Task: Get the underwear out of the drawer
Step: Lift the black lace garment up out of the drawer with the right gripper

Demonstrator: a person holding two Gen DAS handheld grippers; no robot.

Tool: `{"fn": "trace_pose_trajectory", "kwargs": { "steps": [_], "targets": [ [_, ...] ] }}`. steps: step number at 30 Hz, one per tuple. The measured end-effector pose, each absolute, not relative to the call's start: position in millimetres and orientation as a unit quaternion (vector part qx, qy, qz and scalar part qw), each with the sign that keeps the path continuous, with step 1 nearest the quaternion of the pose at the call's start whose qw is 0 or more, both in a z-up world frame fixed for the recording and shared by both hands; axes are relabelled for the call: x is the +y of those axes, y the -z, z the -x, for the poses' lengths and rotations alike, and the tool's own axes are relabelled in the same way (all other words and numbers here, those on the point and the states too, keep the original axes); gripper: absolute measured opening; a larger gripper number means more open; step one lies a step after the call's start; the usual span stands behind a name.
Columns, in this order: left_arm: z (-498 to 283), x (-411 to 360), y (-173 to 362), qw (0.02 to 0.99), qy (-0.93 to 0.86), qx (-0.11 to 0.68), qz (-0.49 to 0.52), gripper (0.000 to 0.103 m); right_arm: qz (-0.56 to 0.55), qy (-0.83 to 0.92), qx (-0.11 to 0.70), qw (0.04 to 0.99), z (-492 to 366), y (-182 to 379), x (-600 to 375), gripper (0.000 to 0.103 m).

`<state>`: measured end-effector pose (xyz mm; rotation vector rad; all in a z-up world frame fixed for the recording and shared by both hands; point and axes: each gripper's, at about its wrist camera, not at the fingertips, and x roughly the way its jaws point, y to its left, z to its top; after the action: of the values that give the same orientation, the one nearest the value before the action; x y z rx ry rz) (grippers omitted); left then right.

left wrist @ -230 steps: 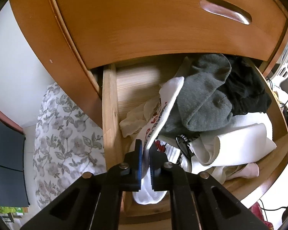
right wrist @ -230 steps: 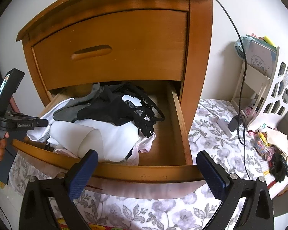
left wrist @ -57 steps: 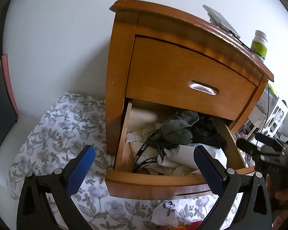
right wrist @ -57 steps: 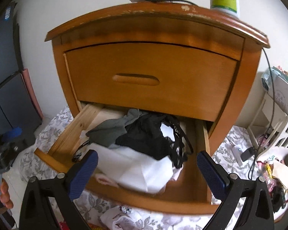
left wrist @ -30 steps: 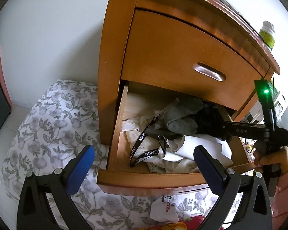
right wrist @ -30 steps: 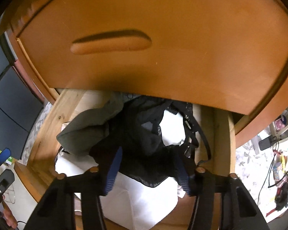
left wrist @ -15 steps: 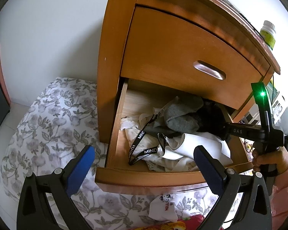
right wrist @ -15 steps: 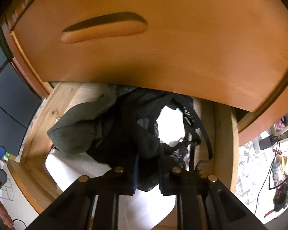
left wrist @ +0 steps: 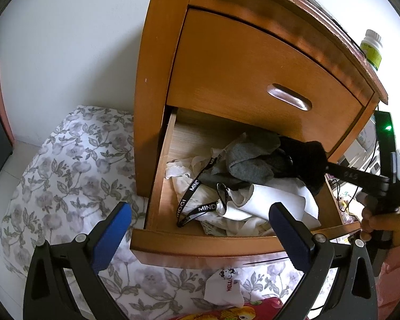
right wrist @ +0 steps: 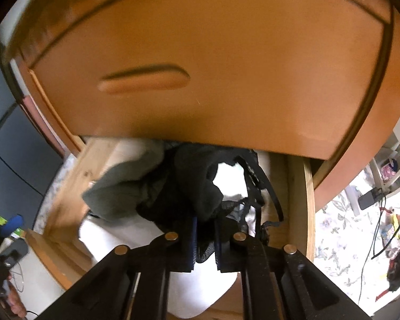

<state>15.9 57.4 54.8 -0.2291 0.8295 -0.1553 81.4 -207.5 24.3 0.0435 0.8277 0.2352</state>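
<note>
Black underwear [right wrist: 200,202] lies bunched between the right gripper [right wrist: 204,242]'s closing blue fingers [right wrist: 192,240], trailing away from them over the grey and white laundry in the open wooden drawer [left wrist: 200,242]. The left gripper [left wrist: 200,229] hangs back, spread and empty, in front of the nightstand [left wrist: 157,61] on floral bedding [left wrist: 66,176].

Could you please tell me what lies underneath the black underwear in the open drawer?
The black underwear lies over white garments, beside a grey one. What lies beneath those is covered.
</note>
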Motion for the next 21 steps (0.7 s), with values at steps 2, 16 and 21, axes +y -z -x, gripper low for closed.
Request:
{"fn": "trace_pose_trajectory", "kwargs": {
  "steps": [2,16,21],
  "targets": [
    [-16,57,-55,0.906,0.076,0.401,0.111,0.102,-0.029,-0.124,0.389,0.913,-76,-33,-209,0.01],
    [-12,57,-59,0.906,0.077,0.399,0.115,0.102,-0.052,-0.16,0.32,0.932,-39,-85,-215,0.007],
    [-9,55,-63,0.907,0.078,0.397,0.115,0.102,-0.049,-0.166,0.287,0.942,-19,-110,-217,0.006]
  ]
}}
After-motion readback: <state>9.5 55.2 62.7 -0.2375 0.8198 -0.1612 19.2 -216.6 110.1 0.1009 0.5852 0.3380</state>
